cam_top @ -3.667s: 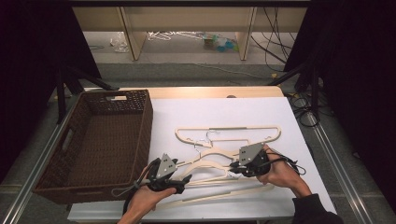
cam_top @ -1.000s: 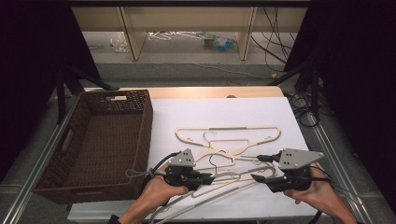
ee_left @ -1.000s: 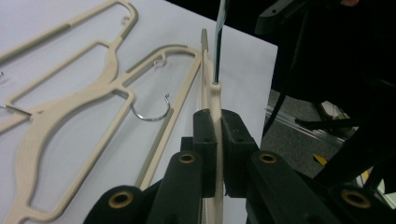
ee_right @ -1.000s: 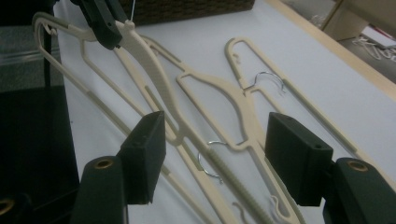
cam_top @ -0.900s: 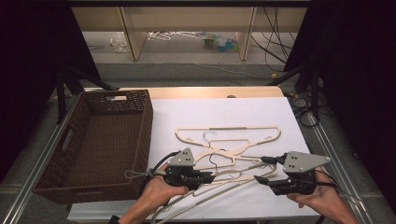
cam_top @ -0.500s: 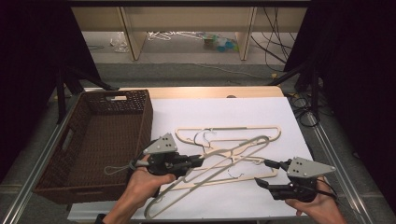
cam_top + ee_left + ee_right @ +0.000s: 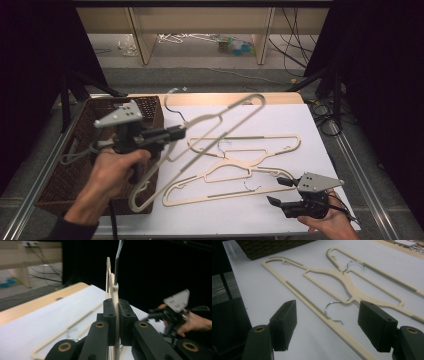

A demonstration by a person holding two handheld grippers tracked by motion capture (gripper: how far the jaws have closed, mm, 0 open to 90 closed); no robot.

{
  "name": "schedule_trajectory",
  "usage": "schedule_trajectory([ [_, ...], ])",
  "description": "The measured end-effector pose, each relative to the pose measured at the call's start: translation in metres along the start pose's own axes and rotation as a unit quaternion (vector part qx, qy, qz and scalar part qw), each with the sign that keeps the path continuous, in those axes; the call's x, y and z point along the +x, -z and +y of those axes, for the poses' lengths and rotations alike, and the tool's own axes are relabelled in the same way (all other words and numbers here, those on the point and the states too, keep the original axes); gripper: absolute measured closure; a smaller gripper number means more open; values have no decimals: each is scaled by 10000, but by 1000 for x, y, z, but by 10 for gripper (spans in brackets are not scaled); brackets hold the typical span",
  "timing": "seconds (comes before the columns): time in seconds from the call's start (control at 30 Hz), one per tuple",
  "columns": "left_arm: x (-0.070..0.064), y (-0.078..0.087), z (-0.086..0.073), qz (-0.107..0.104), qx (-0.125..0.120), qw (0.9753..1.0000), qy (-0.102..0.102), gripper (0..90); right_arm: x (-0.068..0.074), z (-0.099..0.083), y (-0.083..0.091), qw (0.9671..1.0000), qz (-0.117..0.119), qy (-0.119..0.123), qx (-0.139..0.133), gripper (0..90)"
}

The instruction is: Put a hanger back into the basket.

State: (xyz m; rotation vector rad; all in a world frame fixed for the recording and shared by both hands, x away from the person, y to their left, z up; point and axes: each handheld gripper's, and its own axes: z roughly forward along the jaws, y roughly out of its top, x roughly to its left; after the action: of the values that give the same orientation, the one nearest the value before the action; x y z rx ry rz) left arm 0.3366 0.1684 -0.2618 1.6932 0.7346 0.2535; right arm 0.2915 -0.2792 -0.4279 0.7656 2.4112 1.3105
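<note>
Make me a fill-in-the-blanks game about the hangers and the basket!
1. The left tool is shut on a cream plastic ____, lifted off the table.
2. The right tool has its jaws ____, holding nothing.
3. The number of cream hangers lying on the white table is ____.
4. The dark woven basket sits at the table's ____ side.

Missing words: hanger; open; two; left

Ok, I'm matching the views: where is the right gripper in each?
High view: right gripper, bottom right, open.
Left gripper view: far off at the right edge, in a hand.
Right gripper view: its own jaws rise from the bottom, apart.
Shared landmark: the white table.
</note>
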Motion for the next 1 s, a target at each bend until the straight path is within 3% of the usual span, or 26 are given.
schedule_trajectory([
  [0.03, 11, 10, 4, 172, -55, 9998, 46, 856, 0, -1, -2, 10000, 25, 14, 34, 325],
  [0.07, 11, 10, 4, 172, -55, 9998, 46, 856, 0, -1, -2, 10000, 20, 18, 49, 325],
  [0.1, 25, 24, 8, 456, -91, 9989, 59, 856, 0, -2, -3, 10000, 20, 17, 50, 325],
  [0.13, 32, 31, 9, 609, -102, 9981, 55, 856, 0, -2, -2, 10000, 20, 4, 61, 325],
  [0.17, 32, 31, 9, 609, -102, 9981, 55, 856, 0, -2, -3, 10000, 35, -1, 44, 325],
  [0.2, 49, 45, 9, 934, -138, 9955, 0, 856, -1, -2, -3, 10000, 41, -8, 51, 325],
  [0.23, 49, 45, 9, 934, -138, 9955, 0, 856, -1, -2, -3, 10000, 41, -8, 51, 325],
  [0.27, 65, 57, 8, 1203, -164, 9926, -2, 856, -1, -2, -3, 10000, 45, -14, 65, 325],
  [0.3, 65, 57, 8, 1203, -164, 9926, -2, 856, -1, -2, -3, 10000, 45, -14, 65, 325],
  [0.4, 95, 78, -2, 1604, -102, 9870, -49, 856, -1, -4, -4, 9999, 74, -45, 123, 325],
  [0.6, 121, 98, -24, 1761, 20, 9841, -223, 856, -1, -5, -7, 9998, 96, -20, 166, 326],
  [0.7, 131, 103, -35, 1819, 129, 9831, -175, 856, -1, -5, -8, 9998, 120, -25, 184, 325],
  [1.0, 147, 111, -58, 1810, 249, 9832, -8, 856, -1, -6, -8, 9998, 109, -46, 172, 325],
])
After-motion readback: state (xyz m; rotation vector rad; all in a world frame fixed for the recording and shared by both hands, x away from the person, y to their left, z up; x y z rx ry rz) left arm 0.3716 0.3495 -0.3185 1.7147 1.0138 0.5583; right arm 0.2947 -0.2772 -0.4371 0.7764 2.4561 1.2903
